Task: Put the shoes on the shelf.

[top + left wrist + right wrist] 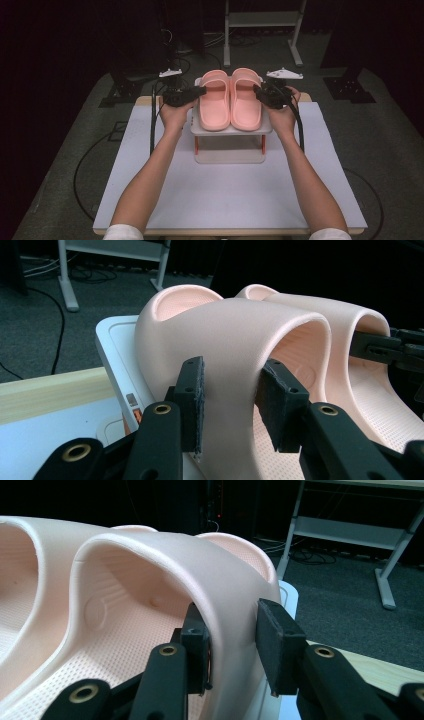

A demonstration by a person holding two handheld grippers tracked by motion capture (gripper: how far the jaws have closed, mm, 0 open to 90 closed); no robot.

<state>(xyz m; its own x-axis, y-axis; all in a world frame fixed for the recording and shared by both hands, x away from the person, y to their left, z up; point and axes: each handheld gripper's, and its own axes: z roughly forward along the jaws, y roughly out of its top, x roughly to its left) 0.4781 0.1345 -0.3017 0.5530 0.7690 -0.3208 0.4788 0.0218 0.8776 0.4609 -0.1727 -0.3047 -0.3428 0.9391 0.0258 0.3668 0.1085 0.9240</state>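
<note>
Pink foam slides on the white rack's top shelf (266, 127) — my left gripper (231, 400) and right gripper (232, 642) each straddle a slide's strap wall, jaws spread; light, pliable — grip mid-strap

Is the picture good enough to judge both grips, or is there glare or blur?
High view: slippers evenly lit, surroundings dark, jaws too small to judge. Left gripper view: strap sharp, no glare, nearest jaw parts slightly soft. Right gripper view: strap clear, background dim.

High view looks down from afar — both gripper views face slippers (231, 98) close-up.
</note>
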